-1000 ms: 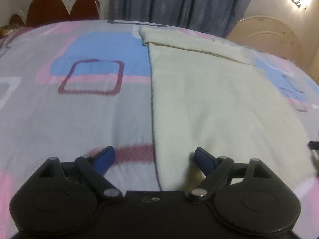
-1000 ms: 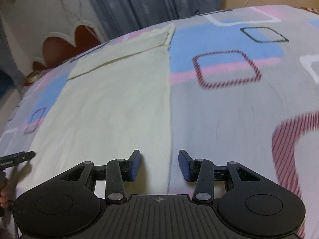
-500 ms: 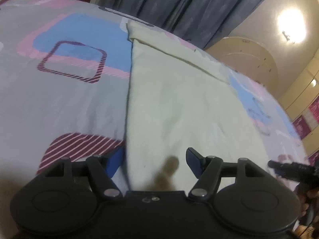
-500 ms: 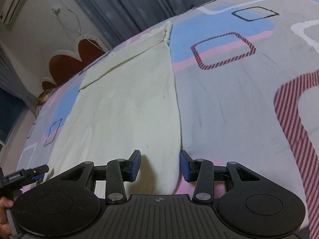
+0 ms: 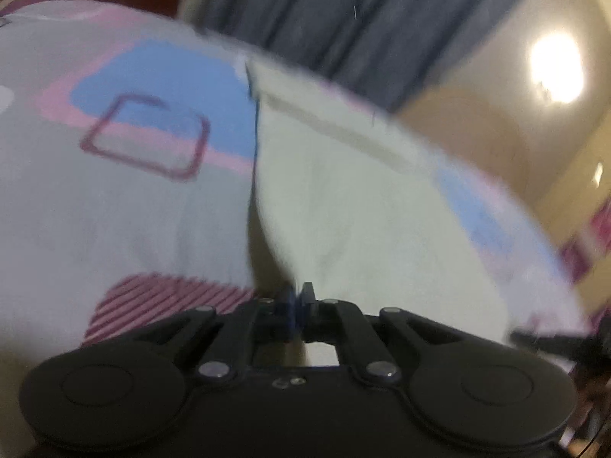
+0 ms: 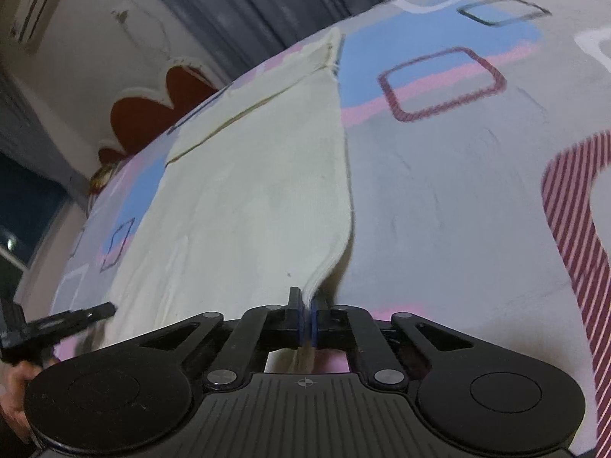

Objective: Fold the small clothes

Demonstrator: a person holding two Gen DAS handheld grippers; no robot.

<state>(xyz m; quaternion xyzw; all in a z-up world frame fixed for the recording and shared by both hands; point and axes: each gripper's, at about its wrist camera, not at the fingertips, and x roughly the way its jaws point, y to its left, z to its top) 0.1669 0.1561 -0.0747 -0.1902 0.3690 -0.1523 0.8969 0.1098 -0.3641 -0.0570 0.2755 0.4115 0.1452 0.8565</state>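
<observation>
No writing can be read anywhere. One cream cloth (image 6: 244,206), plain with a stitched band along its far end, lies flat on the bed (image 6: 458,198), whose sheet is grey with pink and blue blocks. The left tool (image 5: 297,297) pinches its near left corner and the right tool (image 6: 304,307) its near right corner, both corners lifted slightly.

Both wrist views low over bed (image 5: 126,210), sharing cream cloth (image 6: 248,198) (opposite corners).
</observation>
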